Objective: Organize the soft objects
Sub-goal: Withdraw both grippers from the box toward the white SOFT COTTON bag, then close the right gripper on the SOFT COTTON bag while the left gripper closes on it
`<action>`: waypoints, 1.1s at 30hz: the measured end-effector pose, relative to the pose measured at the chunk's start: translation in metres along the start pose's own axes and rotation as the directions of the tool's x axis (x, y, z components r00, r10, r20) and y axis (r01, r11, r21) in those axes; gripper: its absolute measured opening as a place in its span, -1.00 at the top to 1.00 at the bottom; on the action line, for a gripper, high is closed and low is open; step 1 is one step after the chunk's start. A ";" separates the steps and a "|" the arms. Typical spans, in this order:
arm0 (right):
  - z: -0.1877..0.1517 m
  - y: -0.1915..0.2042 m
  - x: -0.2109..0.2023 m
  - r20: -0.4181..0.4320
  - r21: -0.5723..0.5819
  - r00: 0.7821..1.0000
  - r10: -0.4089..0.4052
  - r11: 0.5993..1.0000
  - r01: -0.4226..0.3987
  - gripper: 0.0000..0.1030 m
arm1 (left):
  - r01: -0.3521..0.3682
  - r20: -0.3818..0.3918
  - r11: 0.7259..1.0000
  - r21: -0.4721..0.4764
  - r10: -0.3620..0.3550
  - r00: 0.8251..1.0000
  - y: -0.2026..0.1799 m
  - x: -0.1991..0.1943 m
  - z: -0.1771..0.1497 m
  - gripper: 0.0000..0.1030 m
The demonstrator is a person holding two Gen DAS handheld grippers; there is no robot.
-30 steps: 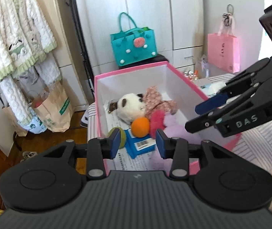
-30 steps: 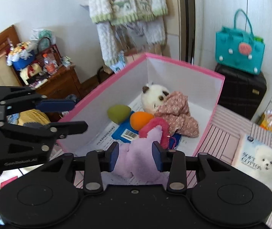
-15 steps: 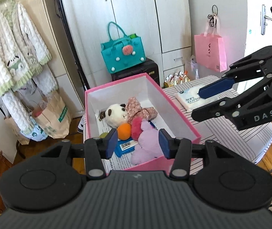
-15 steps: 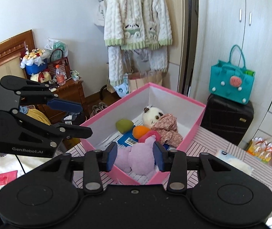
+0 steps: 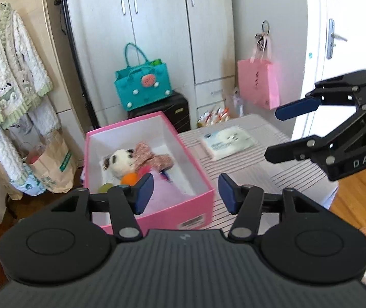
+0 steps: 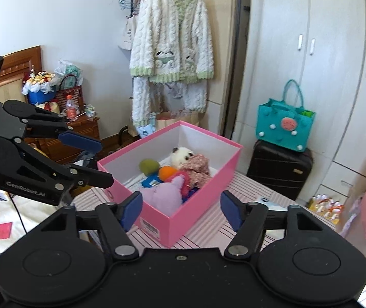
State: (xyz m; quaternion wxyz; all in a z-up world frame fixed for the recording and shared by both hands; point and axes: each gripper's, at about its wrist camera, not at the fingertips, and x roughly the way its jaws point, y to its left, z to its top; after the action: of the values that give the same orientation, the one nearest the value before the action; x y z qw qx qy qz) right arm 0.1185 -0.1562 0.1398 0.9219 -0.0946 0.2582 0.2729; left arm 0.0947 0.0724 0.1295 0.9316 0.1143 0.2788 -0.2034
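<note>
both the left gripper (image 5: 186,193) and right gripper (image 6: 181,211) had just been opening, fingers empty; the lilac plush toy (image 6: 163,195), piled high at frame centre, might spill over the pink cardboard box (image 6: 195,210).

Striped table (image 5: 272,177) bears pink box (image 5: 183,213), wipes pack (image 5: 228,142).

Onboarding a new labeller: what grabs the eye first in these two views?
The pink box on the striped table, holding a lilac plush, a panda plush and an orange ball. Then the left gripper and right gripper, both open and empty in front of it.
</note>
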 end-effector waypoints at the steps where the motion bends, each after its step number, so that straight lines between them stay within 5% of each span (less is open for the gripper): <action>1: -0.003 -0.003 -0.004 0.008 0.004 1.000 -0.012 1.000 0.012 -0.53 | 0.007 0.017 1.000 -0.007 -0.007 1.000 -0.005 0.000 0.000 -0.18; 7: -0.028 -0.035 -0.019 0.048 0.064 0.995 -0.093 0.994 0.090 -0.76 | 0.077 0.088 0.996 -0.036 -0.074 0.993 -0.036 0.011 -0.001 -0.37; 14: -0.061 -0.082 -0.019 0.064 0.113 0.977 -0.206 0.974 0.198 -0.79 | 0.146 0.120 0.987 -0.069 -0.137 0.983 -0.072 0.059 0.003 -0.57; 24: -0.097 -0.180 0.019 -0.021 0.332 0.986 -0.168 0.929 0.166 -0.78 | 0.162 0.098 0.966 -0.202 -0.144 0.985 -0.097 0.156 0.011 -0.72; 33: -0.108 -0.218 0.079 -0.012 0.350 0.986 -0.163 0.924 0.157 -0.72 | 0.037 0.051 0.947 -0.318 -0.022 0.998 -0.095 0.240 0.020 -0.81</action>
State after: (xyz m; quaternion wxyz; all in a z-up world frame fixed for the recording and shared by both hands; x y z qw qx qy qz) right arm 0.2500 -0.3356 0.0138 0.9455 0.0523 0.2857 0.1473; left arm 0.2451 -0.0949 0.0008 0.9409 -0.0466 0.2879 -0.1722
